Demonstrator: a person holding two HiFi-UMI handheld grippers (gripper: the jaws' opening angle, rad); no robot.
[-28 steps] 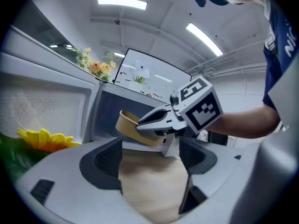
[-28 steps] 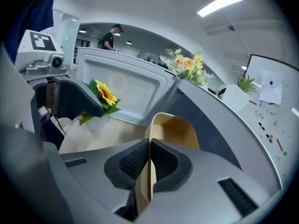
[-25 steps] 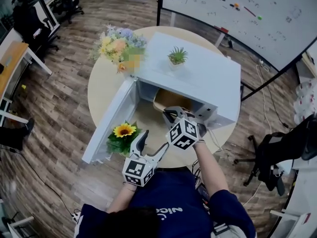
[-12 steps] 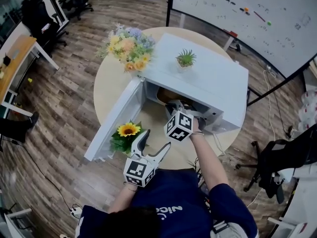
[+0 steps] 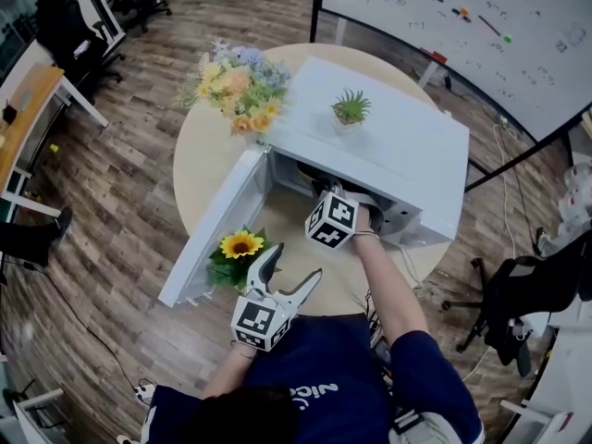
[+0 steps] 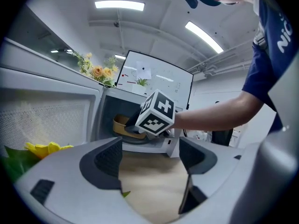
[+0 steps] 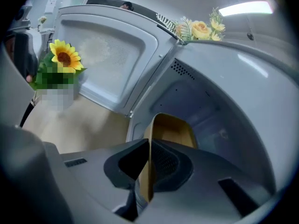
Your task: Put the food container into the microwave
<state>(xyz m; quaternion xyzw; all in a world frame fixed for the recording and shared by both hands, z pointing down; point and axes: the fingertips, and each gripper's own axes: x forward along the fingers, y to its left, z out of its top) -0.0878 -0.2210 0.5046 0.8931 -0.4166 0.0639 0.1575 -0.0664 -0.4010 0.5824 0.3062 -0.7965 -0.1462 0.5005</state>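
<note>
Food container inside microwave, right gripper gripping

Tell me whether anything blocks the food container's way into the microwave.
Nothing visible does. The door of the microwave is swung wide open, and the right gripper, shut on the wall of the food container, holds it inside the opening. Nothing shows beyond it in there.

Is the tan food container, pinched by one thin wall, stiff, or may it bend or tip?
Probably light: the right gripper carries the tan thin-walled food container by one wall alone. That wall looks thin, so it may flex. Held off-centre, it could tilt when set down in the white microwave.
</note>
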